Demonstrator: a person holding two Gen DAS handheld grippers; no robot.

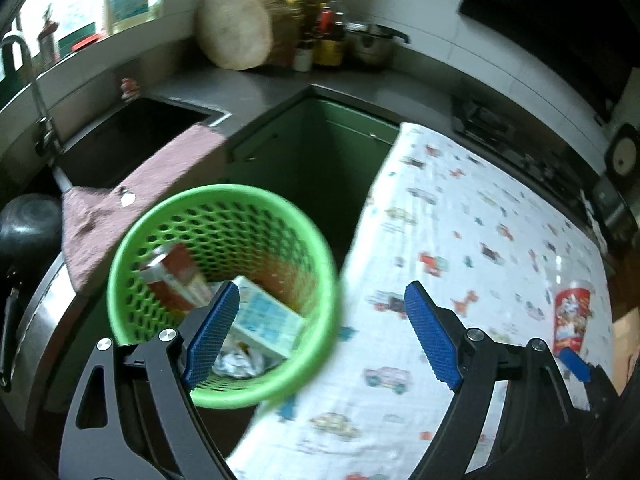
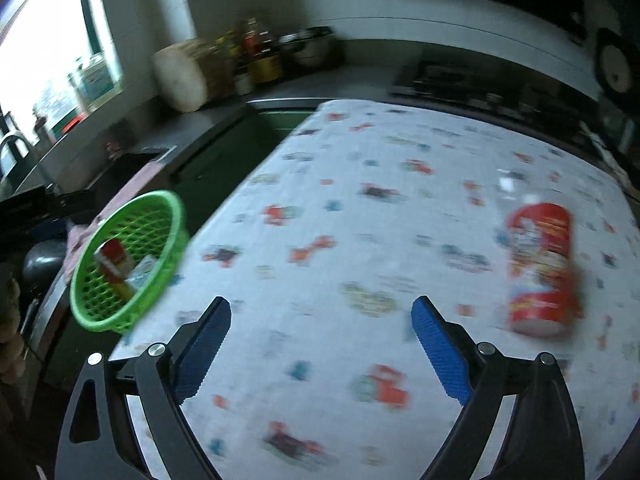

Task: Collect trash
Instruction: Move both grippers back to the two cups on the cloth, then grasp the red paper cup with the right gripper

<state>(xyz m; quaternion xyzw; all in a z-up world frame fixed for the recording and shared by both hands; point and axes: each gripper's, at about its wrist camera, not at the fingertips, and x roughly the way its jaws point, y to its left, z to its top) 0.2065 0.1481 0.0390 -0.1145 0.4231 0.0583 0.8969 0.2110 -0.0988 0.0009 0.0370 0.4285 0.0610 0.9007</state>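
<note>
Though the left wrist view shows the green basket (image 1: 224, 292) already holding a red carton (image 1: 176, 276), a pale blue box (image 1: 266, 318) and crumpled foil (image 1: 238, 362), the left gripper (image 1: 320, 330) hangs spread and empty over its rim. From the right wrist view, one red can (image 2: 540, 268) remains on the printed tablecloth (image 2: 360, 240), beside the right gripper (image 2: 322, 344), whose jaws gape with nothing between them; that can looks like the last piece to collect.

red can (image 2: 540, 268) lying on tablecloth, green basket (image 1: 316, 240) holding cartons

Patterned tablecloth (image 2: 360, 240) bears red canister (image 2: 540, 268).
</note>
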